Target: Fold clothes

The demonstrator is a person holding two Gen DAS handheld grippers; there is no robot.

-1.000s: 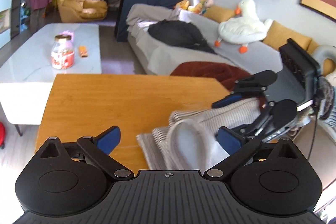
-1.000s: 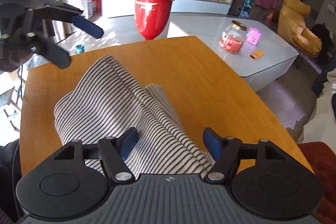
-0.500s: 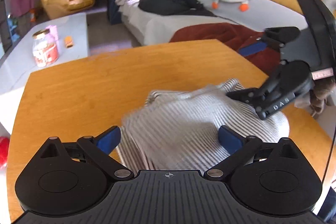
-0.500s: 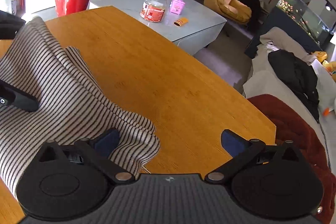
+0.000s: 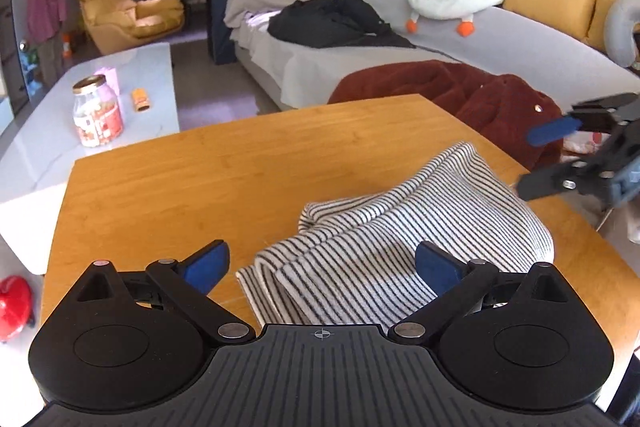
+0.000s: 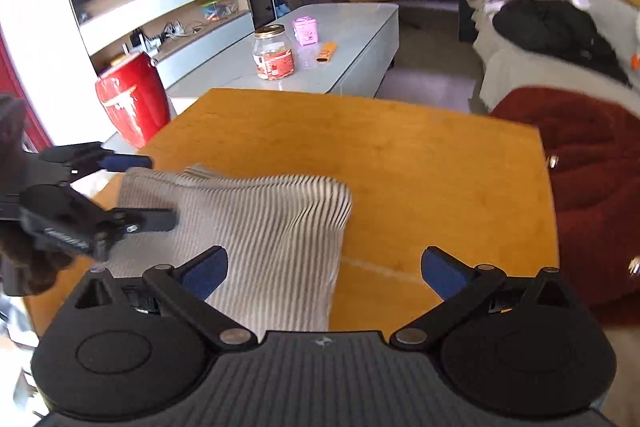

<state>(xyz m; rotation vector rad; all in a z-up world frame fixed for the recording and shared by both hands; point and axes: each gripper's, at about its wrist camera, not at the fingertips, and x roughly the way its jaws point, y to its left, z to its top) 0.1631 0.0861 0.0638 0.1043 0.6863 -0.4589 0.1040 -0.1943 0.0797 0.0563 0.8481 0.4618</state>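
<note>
Apparently a fold is finished: the shirt point(image 5: 404, 227) is bunched on the table point(image 5: 208, 179), unheld. Both the left gripper point(image 5: 322, 265) and the right gripper point(image 6: 324, 267) are spread, empty. Next, a free edge is to be pinched.

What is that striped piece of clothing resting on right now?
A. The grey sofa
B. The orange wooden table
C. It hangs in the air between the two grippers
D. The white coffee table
B: the striped garment lies bunched on the orange wooden table, and both the left gripper and right gripper are open, holding nothing.
</note>
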